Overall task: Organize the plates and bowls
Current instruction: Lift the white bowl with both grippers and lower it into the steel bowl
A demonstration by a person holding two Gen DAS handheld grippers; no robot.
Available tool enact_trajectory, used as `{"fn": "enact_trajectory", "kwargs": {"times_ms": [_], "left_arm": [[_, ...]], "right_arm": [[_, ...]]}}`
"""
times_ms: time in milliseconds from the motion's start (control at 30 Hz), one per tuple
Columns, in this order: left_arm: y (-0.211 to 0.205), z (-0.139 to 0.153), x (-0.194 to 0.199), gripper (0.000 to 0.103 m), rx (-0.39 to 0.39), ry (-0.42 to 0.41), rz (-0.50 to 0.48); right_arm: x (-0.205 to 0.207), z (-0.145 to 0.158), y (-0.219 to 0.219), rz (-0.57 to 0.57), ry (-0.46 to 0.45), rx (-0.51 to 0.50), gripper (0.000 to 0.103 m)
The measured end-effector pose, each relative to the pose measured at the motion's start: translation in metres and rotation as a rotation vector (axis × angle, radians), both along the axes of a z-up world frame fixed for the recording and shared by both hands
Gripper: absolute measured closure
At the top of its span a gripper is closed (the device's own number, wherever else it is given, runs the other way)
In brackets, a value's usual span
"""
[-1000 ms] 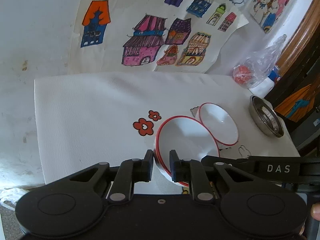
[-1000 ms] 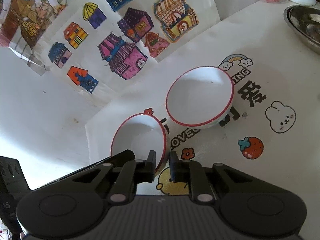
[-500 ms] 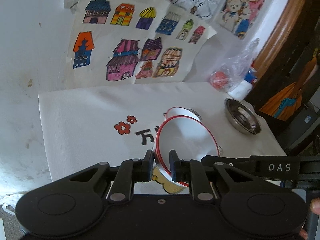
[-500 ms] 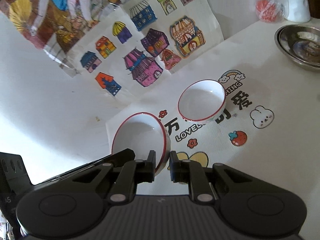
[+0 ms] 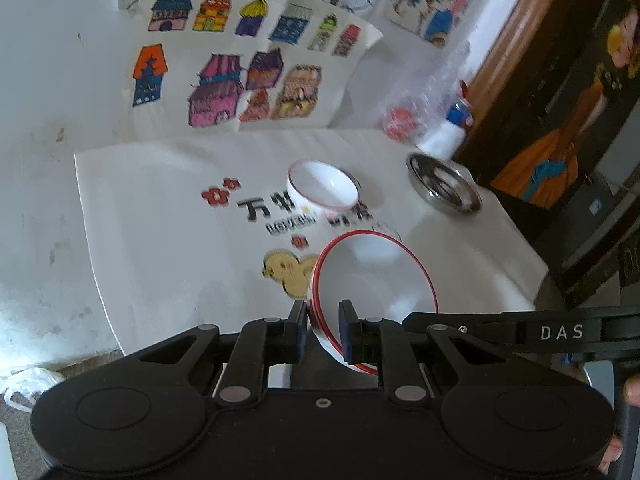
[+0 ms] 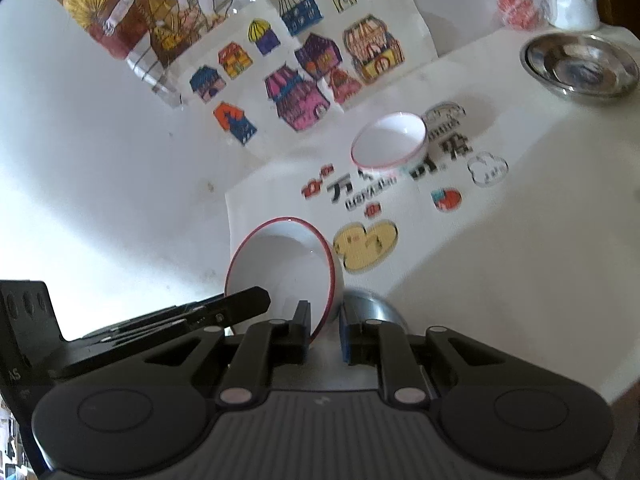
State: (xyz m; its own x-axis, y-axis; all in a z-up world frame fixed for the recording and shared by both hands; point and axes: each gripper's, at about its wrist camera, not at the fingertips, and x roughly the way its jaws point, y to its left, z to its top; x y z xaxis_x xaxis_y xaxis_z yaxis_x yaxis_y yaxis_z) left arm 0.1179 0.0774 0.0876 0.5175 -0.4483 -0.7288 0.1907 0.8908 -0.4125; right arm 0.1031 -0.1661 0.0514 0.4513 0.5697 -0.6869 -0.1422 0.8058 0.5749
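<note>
Both jaws pinching one red-rimmed bowl (image 5: 372,276), second bowl (image 5: 323,189) empty

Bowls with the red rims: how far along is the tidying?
Nothing looks stacked yet. In hand: one red-rimmed bowl is held tilted above the cloth, its rim pinched in the left claw and, it seems, the right claw too. Left to do: the second bowl sits alone on the cloth, apart from the steel dish; the bowls are not yet together.
</note>
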Motion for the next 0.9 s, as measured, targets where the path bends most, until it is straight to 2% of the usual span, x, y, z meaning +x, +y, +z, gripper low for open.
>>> {"fn": "enact_trajectory", "kwargs": {"times_ms": [400,667,900], "left_arm": [[-0.014,-0.019,-0.027,0.085,0.056,0.074,-0.099],[-0.022,-0.024,-0.024,0.085,0.12,0.1,-0.148],[-0.023,-0.026,-0.015,0.085,0.132,0.142,-0.181]], "right_arm": [[-0.026,-0.012,-0.002,0.058,0.091,-0.088,0.086],[-0.022,-0.017,0.007,0.102,0.119,-0.146,0.086],[-0.014,-0.017,0.014,0.141,0.146,-0.191,0.086]]}}
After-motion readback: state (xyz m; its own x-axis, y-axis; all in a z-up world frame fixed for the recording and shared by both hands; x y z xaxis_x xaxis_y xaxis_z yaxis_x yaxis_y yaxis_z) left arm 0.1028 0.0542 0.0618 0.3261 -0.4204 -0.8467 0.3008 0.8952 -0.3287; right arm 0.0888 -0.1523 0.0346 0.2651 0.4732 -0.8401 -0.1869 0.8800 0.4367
